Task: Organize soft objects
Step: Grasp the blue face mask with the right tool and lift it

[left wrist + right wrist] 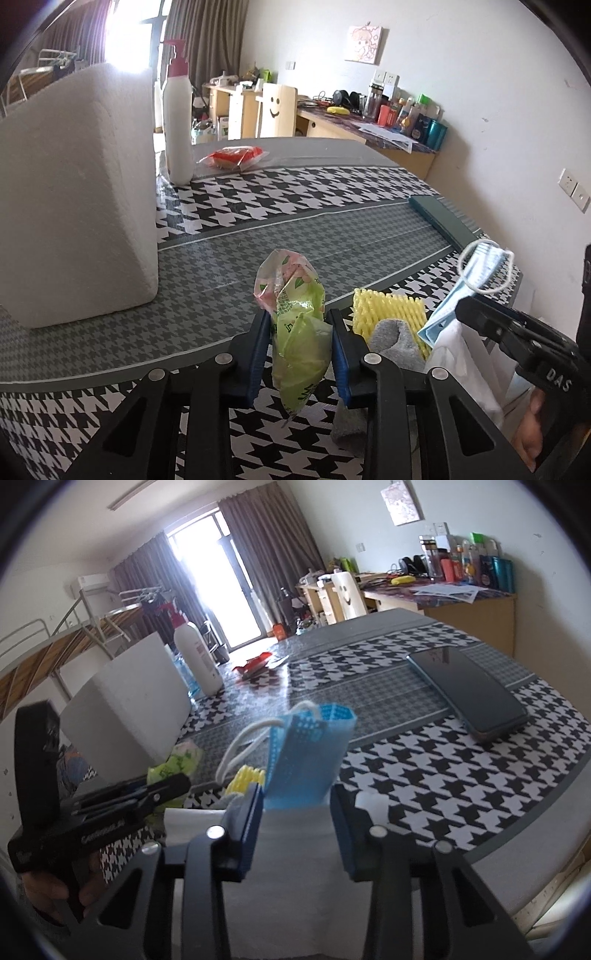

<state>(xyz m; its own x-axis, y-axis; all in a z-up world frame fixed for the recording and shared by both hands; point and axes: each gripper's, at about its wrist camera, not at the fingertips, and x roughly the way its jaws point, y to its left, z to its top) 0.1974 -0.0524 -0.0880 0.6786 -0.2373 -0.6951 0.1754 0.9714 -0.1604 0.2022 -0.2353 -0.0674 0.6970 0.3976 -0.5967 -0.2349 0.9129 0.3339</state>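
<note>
Clamping the green snack bag (pixel 299 332) in my left gripper (pixel 300 354), I'm pinching the blue face mask (pixel 310 753) in my right gripper (pixel 297 827), gathering both softs near the table's (pixel 443 775) near edge.

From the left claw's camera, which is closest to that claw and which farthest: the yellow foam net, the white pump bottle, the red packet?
1. Yellow foam net, just right of the left claw.
2. White pump bottle, far back left.
3. Red packet, slightly beyond the bottle.

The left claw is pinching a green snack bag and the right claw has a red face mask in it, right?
Not quite. The face mask in the right claw is blue, not red; the right wrist view shows it. The left claw does pinch the green snack bag.
</note>
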